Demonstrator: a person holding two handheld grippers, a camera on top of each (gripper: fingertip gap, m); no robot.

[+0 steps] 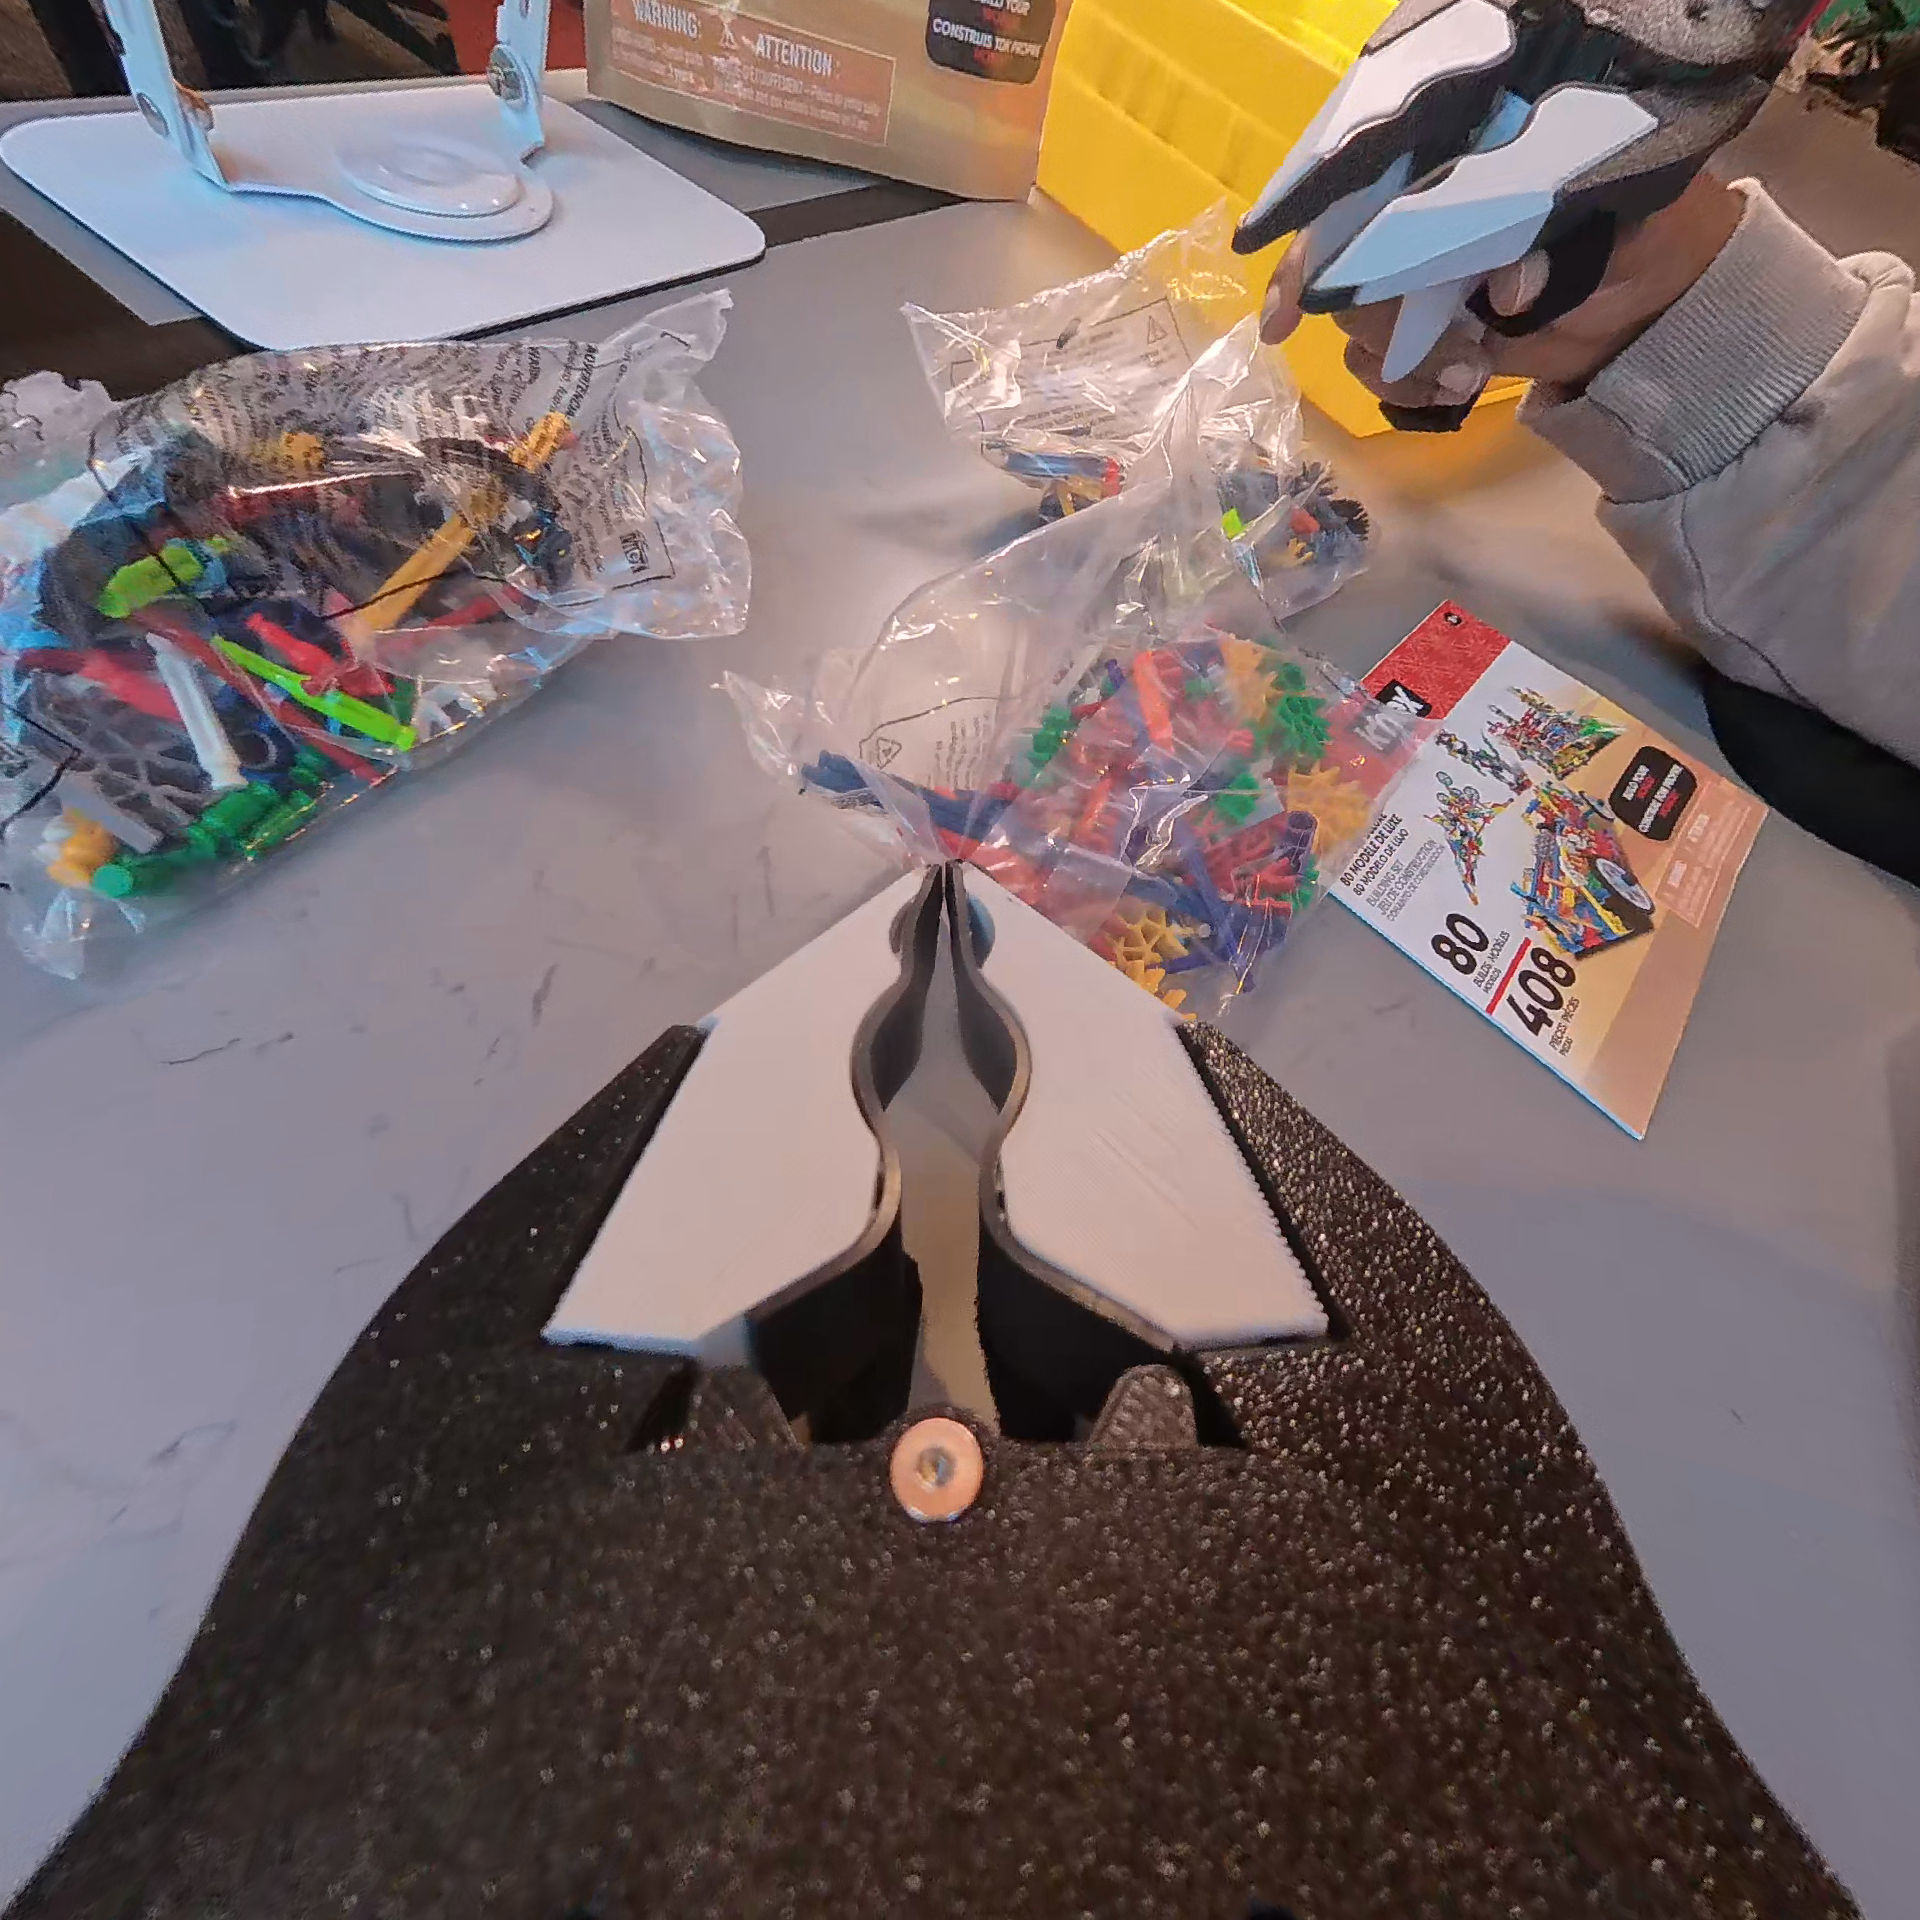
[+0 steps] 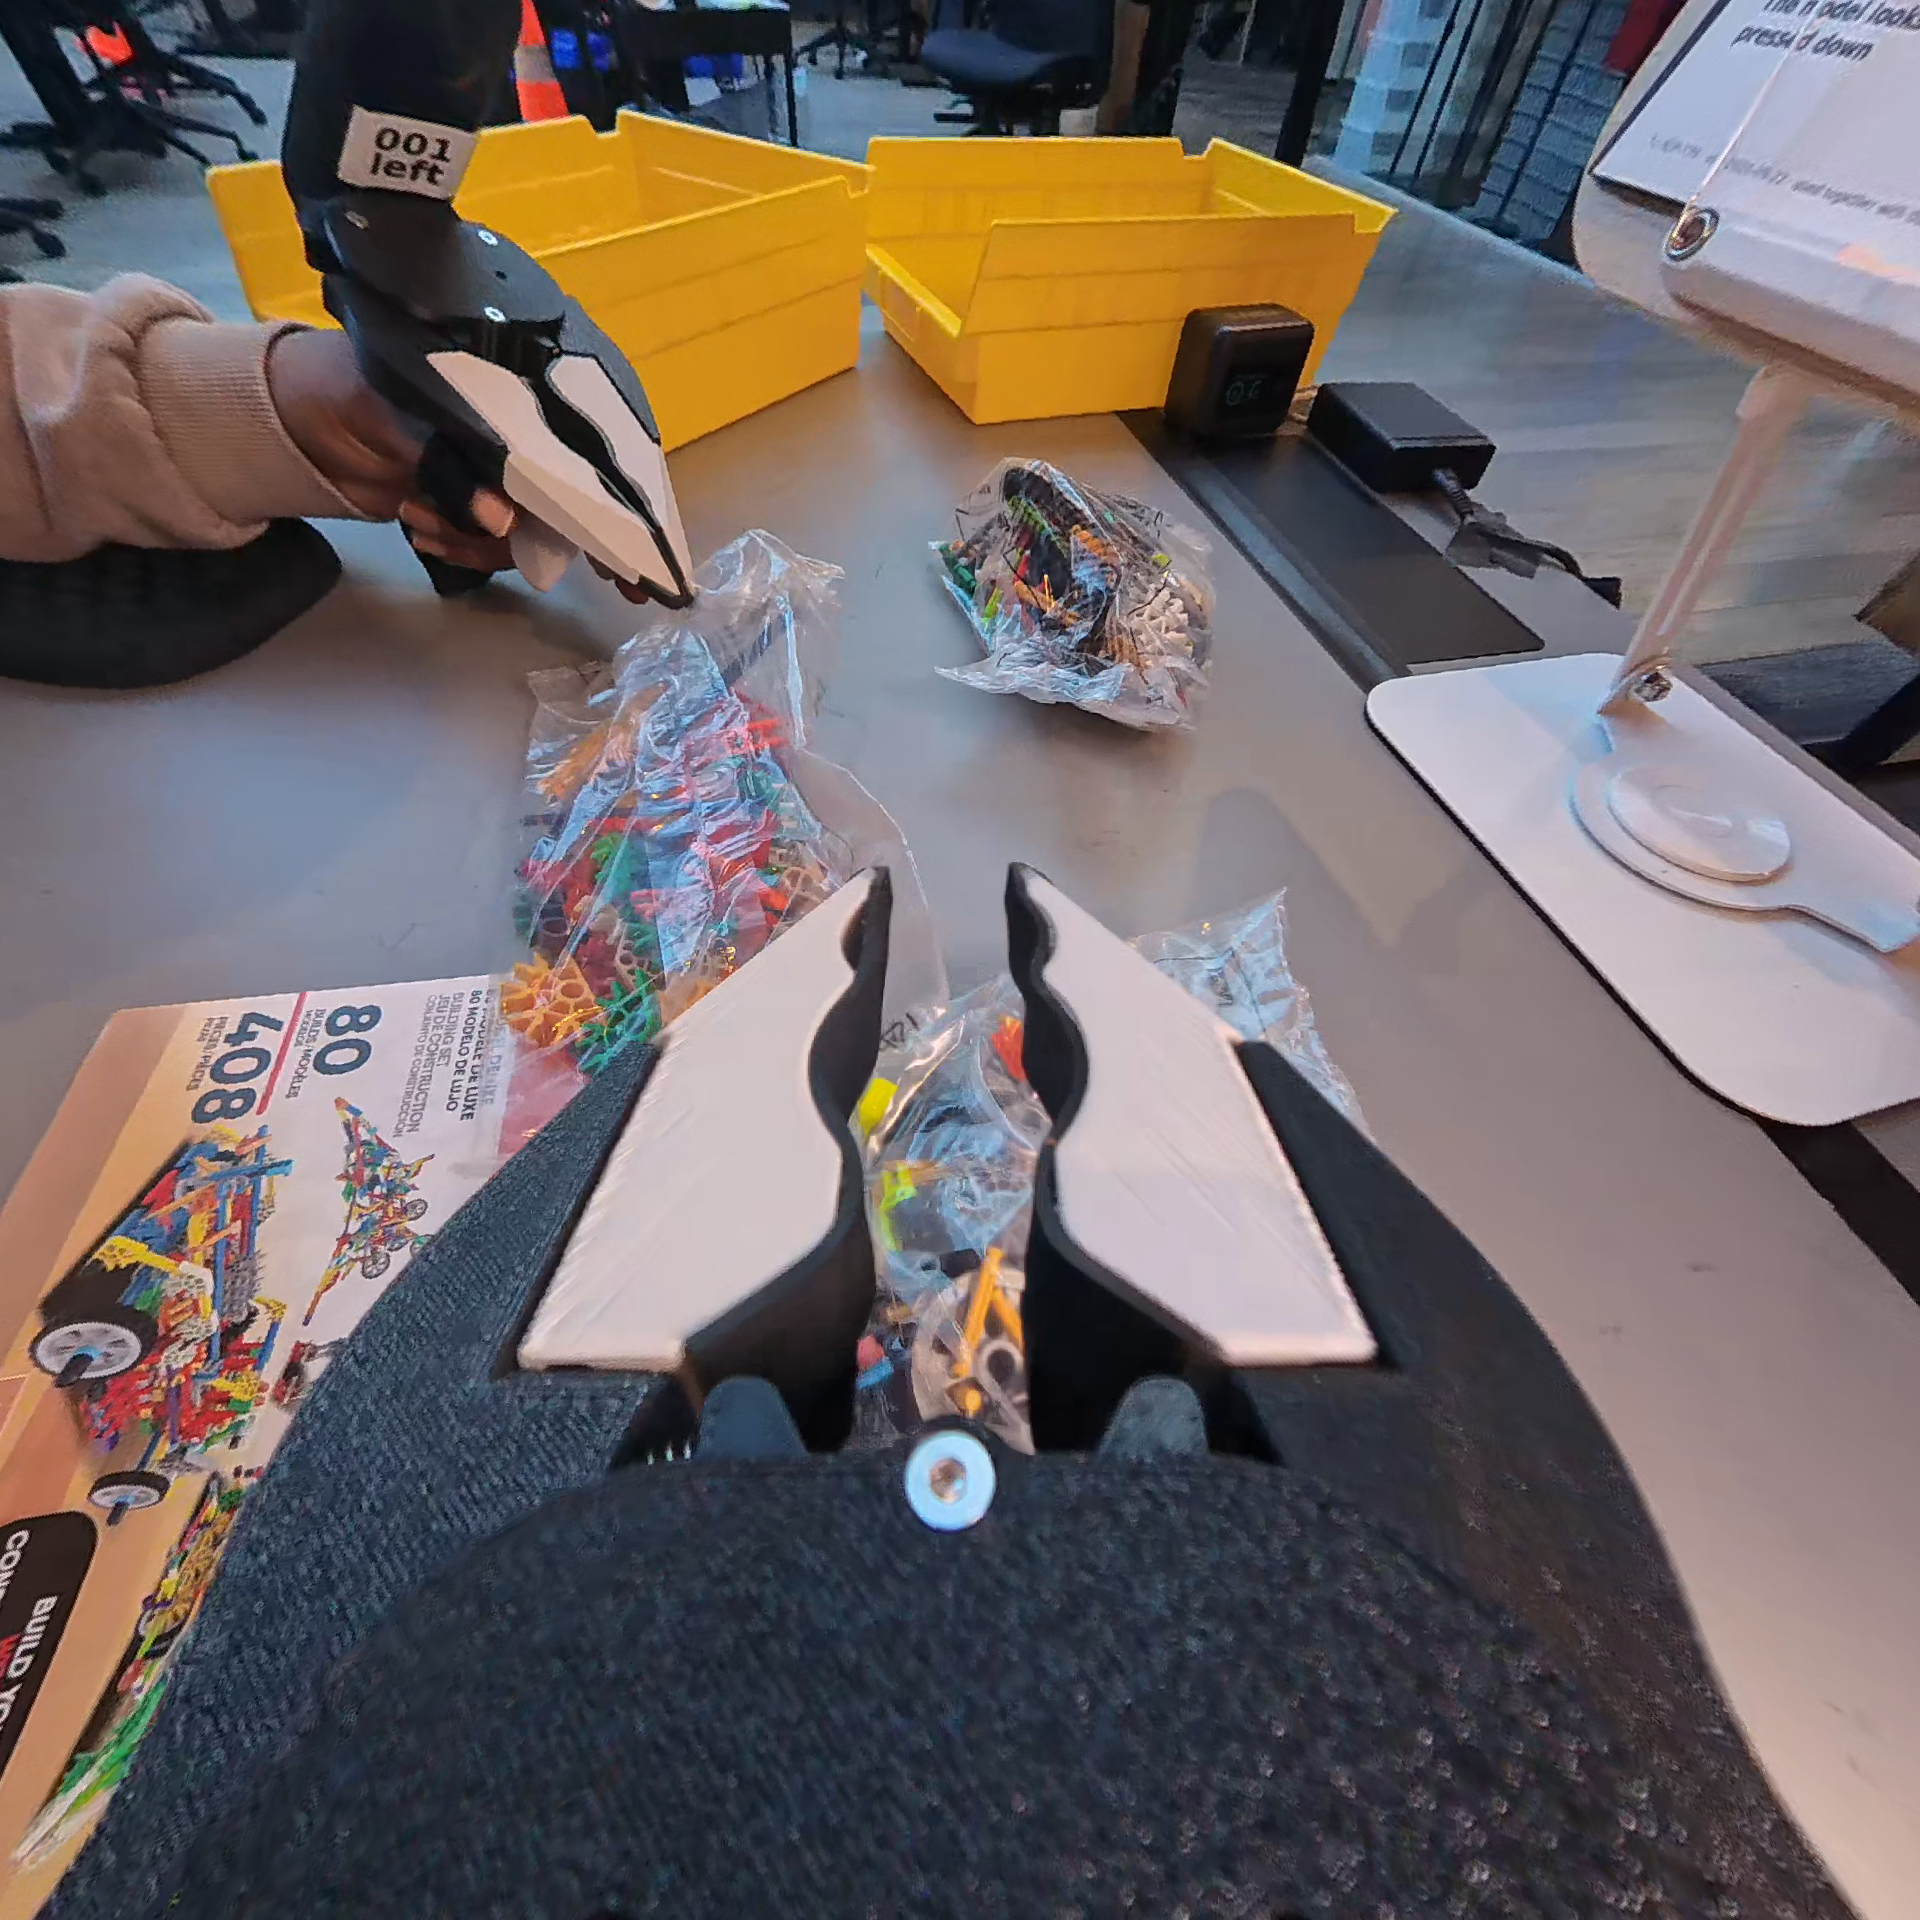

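My left gripper point(image 1: 940, 875) is shut on the corner of a clear bag of colourful building pieces point(image 1: 1122, 790), which lies on the grey table. The right wrist view shows the same grip point(image 2: 681, 594) at the far end of that bag point(image 2: 665, 790). My right gripper point(image 2: 951, 883) is open and empty, hovering just above a smaller clear bag of pieces point(image 2: 956, 1195). The left wrist view shows it point(image 1: 1278, 272) above that small bag point(image 1: 1164, 436).
A third, larger bag of pieces point(image 1: 312, 644) point(image 2: 1081, 592) lies apart. A printed booklet point(image 1: 1538, 862) point(image 2: 208, 1195) lies beside the held bag. Two yellow bins point(image 2: 686, 249) point(image 2: 1091, 270) stand behind. A white stand base point(image 2: 1662, 831), a black device point(image 2: 1242, 369) and an adapter point(image 2: 1397, 431) are nearby. Across from one pair of fingers to the other is roughly 20 cm.
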